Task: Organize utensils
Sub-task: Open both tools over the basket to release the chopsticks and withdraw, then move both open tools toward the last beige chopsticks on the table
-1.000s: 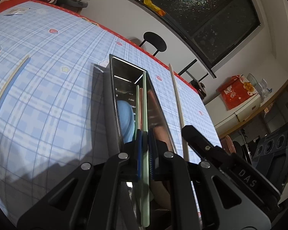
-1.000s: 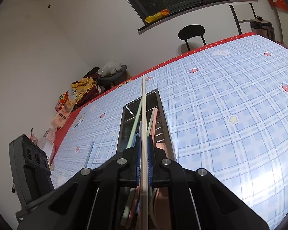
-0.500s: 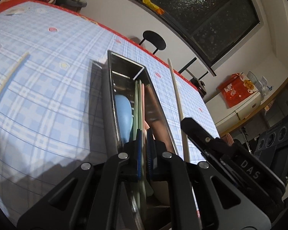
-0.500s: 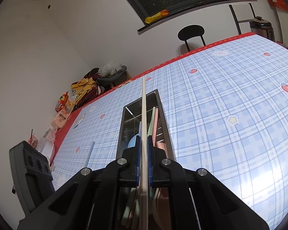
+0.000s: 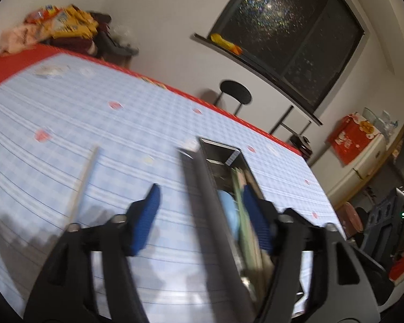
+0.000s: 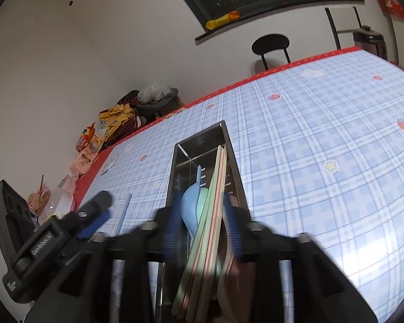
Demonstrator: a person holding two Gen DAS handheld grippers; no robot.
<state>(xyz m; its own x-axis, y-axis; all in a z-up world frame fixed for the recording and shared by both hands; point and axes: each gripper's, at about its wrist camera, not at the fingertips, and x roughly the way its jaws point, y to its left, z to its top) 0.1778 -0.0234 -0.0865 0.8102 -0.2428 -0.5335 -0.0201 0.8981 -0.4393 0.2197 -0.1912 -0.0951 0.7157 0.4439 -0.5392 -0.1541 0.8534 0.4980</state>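
**Both grips let go over the steel tray; one chopstick left outside**

Placement and purpose
- Steel tray (image 6: 230, 158) set lengthwise on the blue-checked worktop (image 6: 323, 140), long axis in line with both cameras; judged so that long utensils drop in end-on.
- Inside the tray: blue spoon (image 6: 189, 207), bowl toward the camera, and a bundle of pastel chopsticks (image 6: 215, 188) lying along the right wall, near ends sticking out over the close rim.
- Right hand-held gripper (image 6: 202, 231) positioned directly above the tray's near end, jaws opening, blue pads either side of the chopstick bundle and not pressing on it. Nothing gripped.
- Left hand-held gripper (image 5: 202, 218) jaws opening wide, straddling the tray's left wall; nothing between the pads but worktop and tray edge. Heavy blur in this view.
- One pale chopstick (image 5: 83, 183) lying loose on the worktop, well apart from the tray on its left; judged the next item to collect.

Changes against the earlier frames
- A second earlier: both grippers clenched, the left on a green chopstick, the right on a pale one held over the tray. Now both released, both sticks apparently in the tray.
- Left view shifted: tray formerly centred, now off to the right; loose chopstick nearer centre.
- Right view unchanged in framing.
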